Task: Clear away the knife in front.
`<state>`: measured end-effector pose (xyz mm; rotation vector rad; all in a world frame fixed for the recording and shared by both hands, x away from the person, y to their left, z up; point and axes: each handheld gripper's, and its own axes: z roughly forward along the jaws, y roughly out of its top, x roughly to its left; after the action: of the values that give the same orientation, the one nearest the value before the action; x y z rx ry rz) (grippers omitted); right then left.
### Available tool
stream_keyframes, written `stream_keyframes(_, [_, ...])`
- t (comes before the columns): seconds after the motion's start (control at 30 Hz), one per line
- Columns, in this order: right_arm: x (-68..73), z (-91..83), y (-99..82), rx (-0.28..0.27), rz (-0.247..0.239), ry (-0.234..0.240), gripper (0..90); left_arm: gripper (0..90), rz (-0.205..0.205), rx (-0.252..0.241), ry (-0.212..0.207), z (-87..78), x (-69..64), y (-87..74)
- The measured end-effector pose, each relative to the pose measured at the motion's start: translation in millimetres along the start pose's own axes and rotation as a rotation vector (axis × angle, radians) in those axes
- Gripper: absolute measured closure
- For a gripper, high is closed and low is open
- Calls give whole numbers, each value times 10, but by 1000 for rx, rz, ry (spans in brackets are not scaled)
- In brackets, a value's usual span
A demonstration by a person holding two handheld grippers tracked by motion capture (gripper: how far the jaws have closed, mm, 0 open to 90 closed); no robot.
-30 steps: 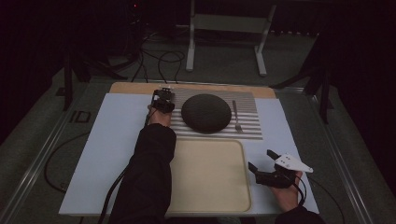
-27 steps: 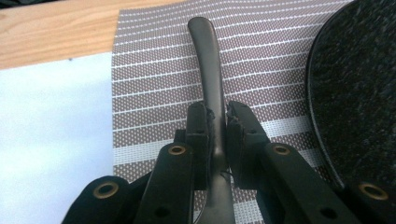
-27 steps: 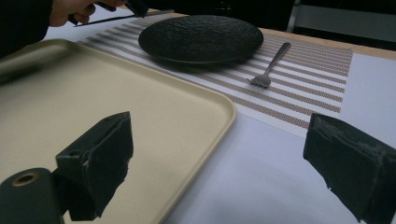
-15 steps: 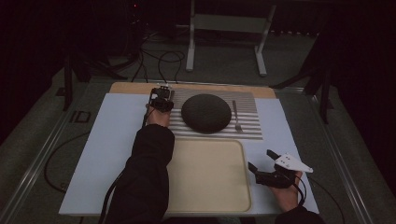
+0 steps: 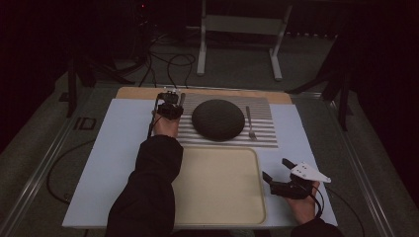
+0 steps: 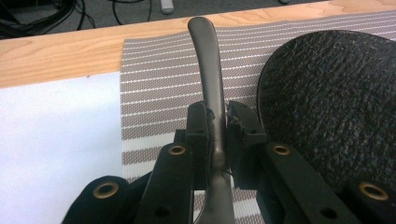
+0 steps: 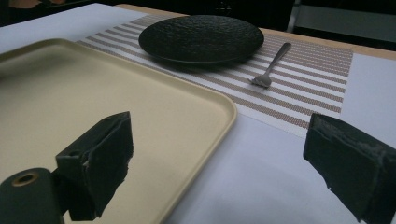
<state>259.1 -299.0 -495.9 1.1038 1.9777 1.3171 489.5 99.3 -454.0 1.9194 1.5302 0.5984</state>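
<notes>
Gripping a slim dark-grey metal utensil handle [image 6: 208,70], our left claw [image 6: 216,122] has its two black jaws pressed onto the narrow shaft from either side. In the left gripper view the handle's long axis runs straight out from the claw toward twelve o'clock, its rounded end reaching almost to the far edge of the grey-and-white striped woven placemat [image 6: 159,84]. Which kind of utensil it is we cannot tell, since the working end lies hidden beneath the claw. We also cannot say whether it has cleared the mat or rests on it.

From the high view, the left claw [image 5: 169,105] sits at about nine o'clock of the round black textured plate [image 5: 218,119], just beside its rim. At three o'clock of the plate lies a silver metal fork [image 5: 250,122], lengthwise on the same mat and apart from the plate. The cream rectangular plastic tray [image 5: 217,187] lies at six o'clock of the plate, nearer to us, on the pale blue sheet [image 5: 113,148] that covers the wooden counter [image 5: 143,92].

Our right claw [image 5: 280,170] hovers at three o'clock of the tray, jaws spread wide with nothing between them. We judge the left hand must carry the utensil back toward six o'clock to reach the tray.
</notes>
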Motion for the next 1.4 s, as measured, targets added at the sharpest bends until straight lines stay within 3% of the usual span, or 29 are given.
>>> stream_keyframes(0.43, [4,7,-1,2,-3,0,84,804,-22,-47,-22,-280,27,-84])
stream_keyframes(0.9, [17,10,3,5,-9,-1,84,804,6,-89,-41,-632,-47,-237])
stream_keyframes(1.4, [23,18,3,10,-13,0,84,804,0,-98,-62,-779,-57,-462])
